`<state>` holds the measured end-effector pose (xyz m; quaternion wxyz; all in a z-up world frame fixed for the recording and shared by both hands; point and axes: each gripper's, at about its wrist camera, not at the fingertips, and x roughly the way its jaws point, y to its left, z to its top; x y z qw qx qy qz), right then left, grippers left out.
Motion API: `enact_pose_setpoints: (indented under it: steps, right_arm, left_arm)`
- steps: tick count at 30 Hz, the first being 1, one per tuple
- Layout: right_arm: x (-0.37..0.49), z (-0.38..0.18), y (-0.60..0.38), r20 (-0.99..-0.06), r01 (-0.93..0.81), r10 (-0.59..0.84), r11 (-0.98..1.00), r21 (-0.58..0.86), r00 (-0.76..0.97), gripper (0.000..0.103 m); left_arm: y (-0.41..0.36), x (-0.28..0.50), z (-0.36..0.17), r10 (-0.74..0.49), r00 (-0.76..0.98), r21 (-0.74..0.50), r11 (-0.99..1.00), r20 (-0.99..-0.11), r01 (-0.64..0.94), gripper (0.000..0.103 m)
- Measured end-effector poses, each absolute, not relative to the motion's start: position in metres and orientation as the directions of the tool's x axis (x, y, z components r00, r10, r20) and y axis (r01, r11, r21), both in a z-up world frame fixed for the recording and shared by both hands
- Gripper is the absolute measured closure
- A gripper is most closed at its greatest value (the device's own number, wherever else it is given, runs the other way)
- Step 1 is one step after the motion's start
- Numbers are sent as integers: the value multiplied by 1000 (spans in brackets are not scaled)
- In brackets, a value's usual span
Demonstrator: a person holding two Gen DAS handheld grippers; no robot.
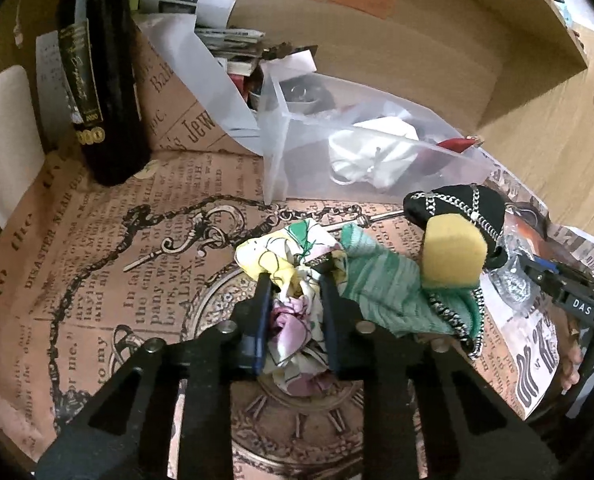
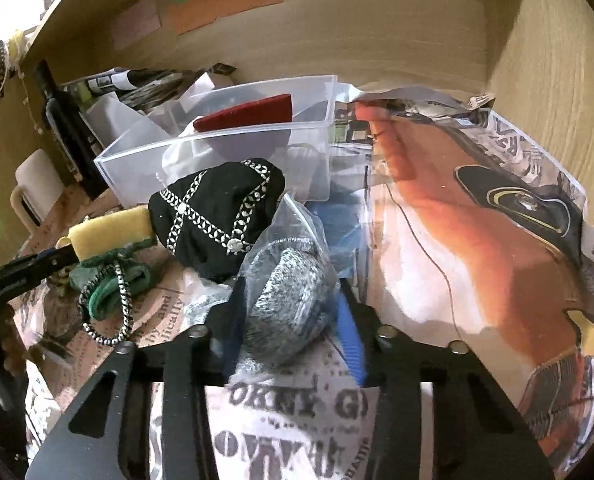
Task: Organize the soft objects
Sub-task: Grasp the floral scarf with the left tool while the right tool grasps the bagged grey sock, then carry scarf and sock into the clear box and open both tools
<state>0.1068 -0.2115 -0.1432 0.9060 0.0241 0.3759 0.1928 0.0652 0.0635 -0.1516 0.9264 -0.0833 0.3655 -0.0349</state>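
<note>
Left tongs [image 1: 295,280] are clenched on the floral cloth [image 1: 293,320]; right tongs [image 2: 293,304] on the bagged grey scourer [image 2: 287,292]; the clear bin [image 2: 225,140] lies straight ahead.

Printed matt paper sheet [image 1: 97,248] covers the table, smooth translucent plastic bin [image 2: 217,148] beside a glossy dark glass bottle [image 1: 101,80], porous yellow sponge [image 1: 453,252], soft printed cloth [image 1: 293,304], grey knit in crinkly clear plastic bag [image 2: 285,280].
</note>
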Motion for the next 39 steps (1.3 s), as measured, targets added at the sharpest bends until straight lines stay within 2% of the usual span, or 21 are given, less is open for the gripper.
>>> enact_pose_setpoints:
  steps: [5, 11, 27, 33, 39]
  right_arm:
    - [105, -135, -216, -649, -321, 358, 930, 181, 671, 78]
    - [100, -113, -222, -591, -314, 350, 934, 168, 726, 78]
    - [108, -30, -189, -342, -436, 448, 893, 116, 826, 78]
    - [135, -24, -162, -340, -480, 483, 872, 98, 807, 78]
    - [165, -28, -142, -382, -498, 484, 865, 70, 787, 78]
  left_arm:
    - [64, 57, -137, -114, 760, -171, 985, -639, 3, 85]
    - [63, 53, -110, -110, 810, -169, 986, -576, 13, 85]
    - [44, 84, -36, -123, 907, -153, 986, -402, 66, 85]
    - [41, 107, -26, -119, 911, -161, 985, -394, 60, 84]
    - [37, 136, -27, -116, 898, -142, 988, -424, 60, 84]
